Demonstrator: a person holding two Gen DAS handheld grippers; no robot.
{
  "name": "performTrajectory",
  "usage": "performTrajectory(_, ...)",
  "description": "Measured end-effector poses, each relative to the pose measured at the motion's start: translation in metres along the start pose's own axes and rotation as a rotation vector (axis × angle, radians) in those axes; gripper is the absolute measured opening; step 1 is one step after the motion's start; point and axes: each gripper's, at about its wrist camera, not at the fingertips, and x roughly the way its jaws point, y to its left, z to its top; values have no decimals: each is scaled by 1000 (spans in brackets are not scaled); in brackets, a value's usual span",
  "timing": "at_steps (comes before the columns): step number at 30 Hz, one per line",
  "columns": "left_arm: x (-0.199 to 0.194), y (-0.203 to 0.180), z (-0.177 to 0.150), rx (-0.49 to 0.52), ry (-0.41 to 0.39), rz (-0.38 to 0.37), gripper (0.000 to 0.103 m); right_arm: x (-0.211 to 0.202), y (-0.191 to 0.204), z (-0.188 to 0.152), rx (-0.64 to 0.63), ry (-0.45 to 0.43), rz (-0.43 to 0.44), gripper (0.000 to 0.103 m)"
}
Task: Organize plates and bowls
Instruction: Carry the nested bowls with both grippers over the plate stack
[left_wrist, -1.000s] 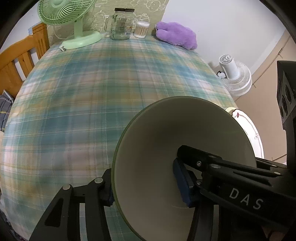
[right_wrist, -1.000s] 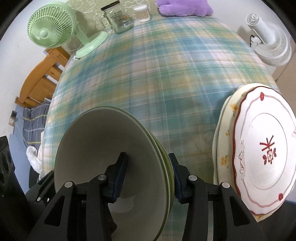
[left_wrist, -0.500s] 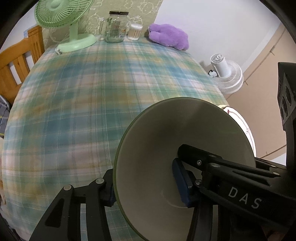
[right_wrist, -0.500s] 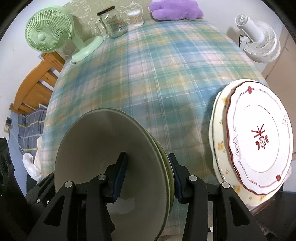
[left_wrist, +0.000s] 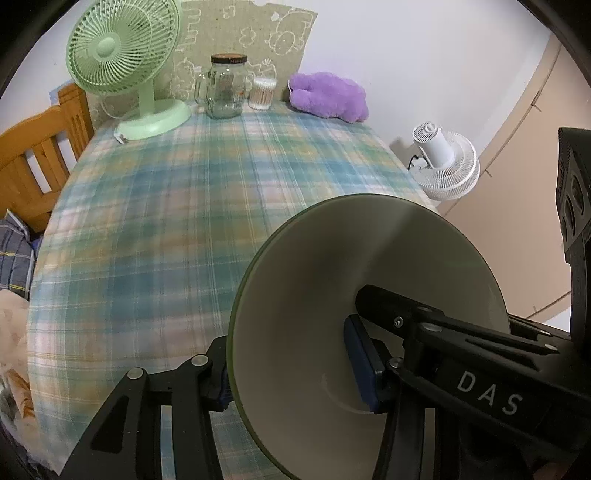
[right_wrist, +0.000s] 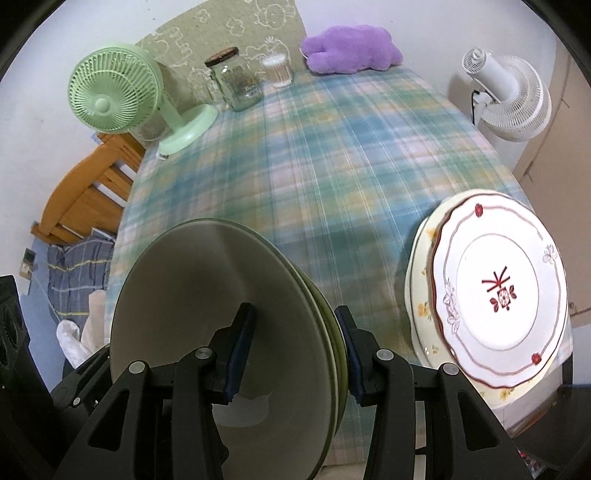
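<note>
**Both grippers clamped on a nested bowl stack above the near table edge.**

We held the stacked bowls (right_wrist: 207, 314) between us: our left gripper (left_wrist: 291, 365) closed on the stack's left rim, one pad inside and one outside, and our right gripper (right_wrist: 295, 350) closed on its right rim the same way, the stack tilted over the plaid tablecloth (right_wrist: 332, 158). To the near right, a red-trimmed plate (right_wrist: 498, 288) lay on a yellow-flowered plate (right_wrist: 421, 295) at the table edge. At the far edge stood a green fan (left_wrist: 125, 70), a glass jar (left_wrist: 225, 88), a cotton-swab tub (left_wrist: 263, 93) and a purple plush (left_wrist: 328, 96). A white fan (left_wrist: 443, 162) stood beyond the table's right side.
</note>
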Motion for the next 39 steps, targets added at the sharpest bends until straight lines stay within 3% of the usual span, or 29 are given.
performTrajectory(9,4,-32,9,-38,-21,38,51,-12,-22,13,-55,-10,38,47)
performTrajectory(39,63,-165,22,-86,-4,38,50,-36,-167,46,-83,24,20,47)
